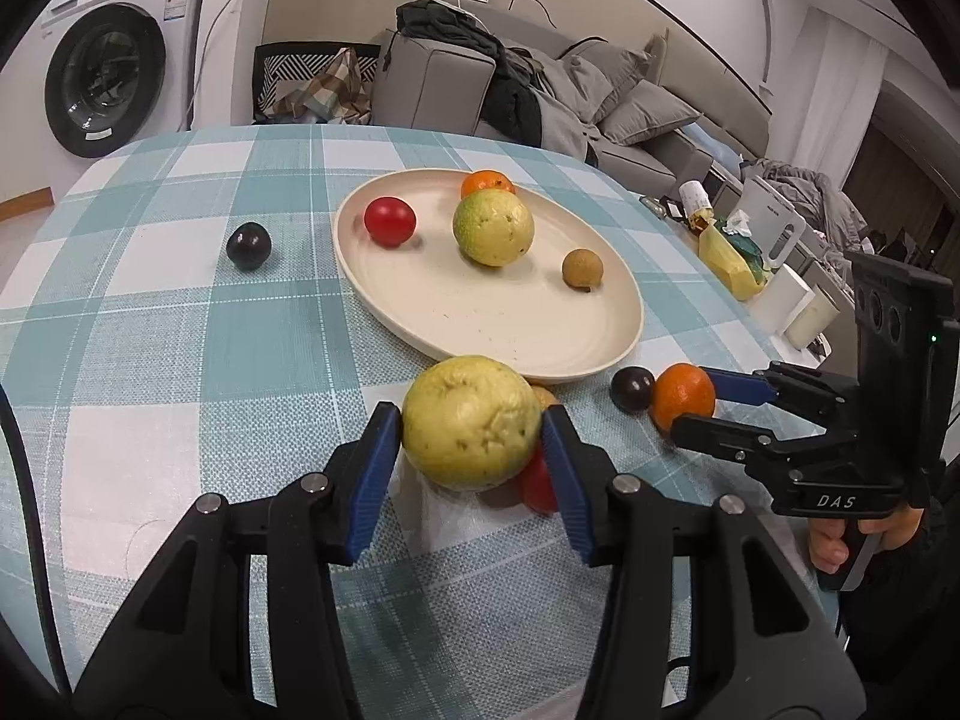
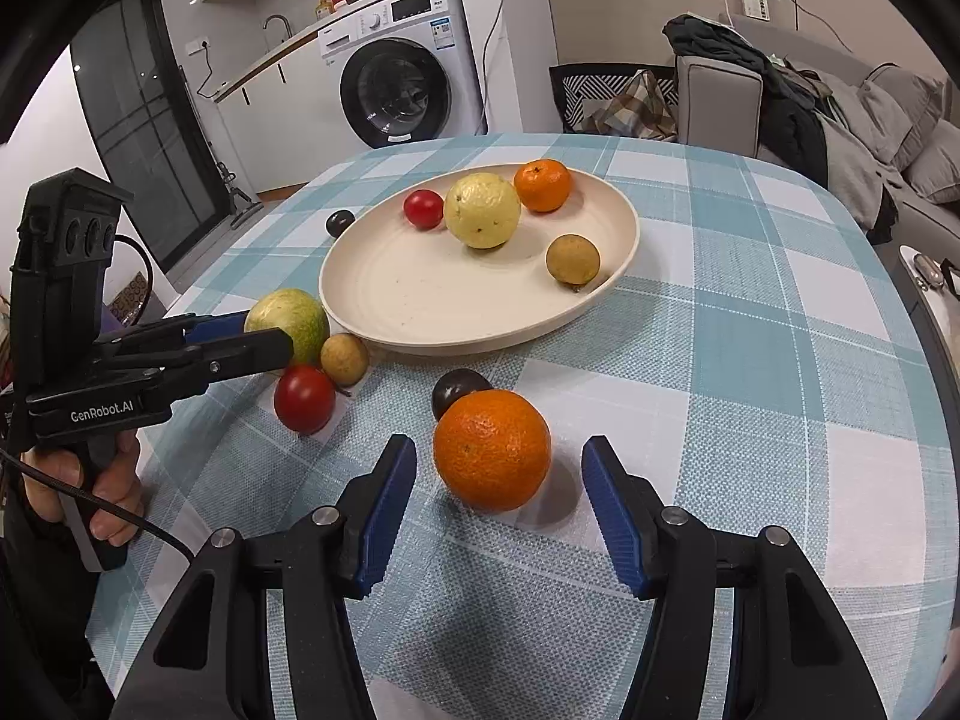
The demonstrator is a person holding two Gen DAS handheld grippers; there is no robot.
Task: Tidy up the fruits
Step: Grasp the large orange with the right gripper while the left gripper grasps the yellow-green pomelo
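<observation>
A cream plate (image 1: 540, 342) (image 2: 390, 300) on the checked table holds a red tomato (image 1: 390, 221), a yellow-green guava (image 1: 493, 227), a small orange (image 1: 487, 183) and a brown longan (image 1: 581, 268). My left gripper (image 1: 471, 426) is shut on a second yellow-green guava (image 1: 471, 423) (image 2: 294, 321) just in front of the plate. A red tomato (image 2: 304, 399) and a brown longan (image 2: 344, 358) lie beside it. My right gripper (image 2: 498, 468) is open around an orange (image 2: 492, 450) (image 1: 684, 396), not touching it. A dark plum (image 2: 459, 390) lies behind the orange.
Another dark plum (image 1: 249, 246) (image 2: 340, 222) lies left of the plate. A washing machine (image 2: 396, 84) and a sofa (image 1: 630, 102) with clothes stand beyond the table. Clutter (image 1: 732, 252) sits past the right edge.
</observation>
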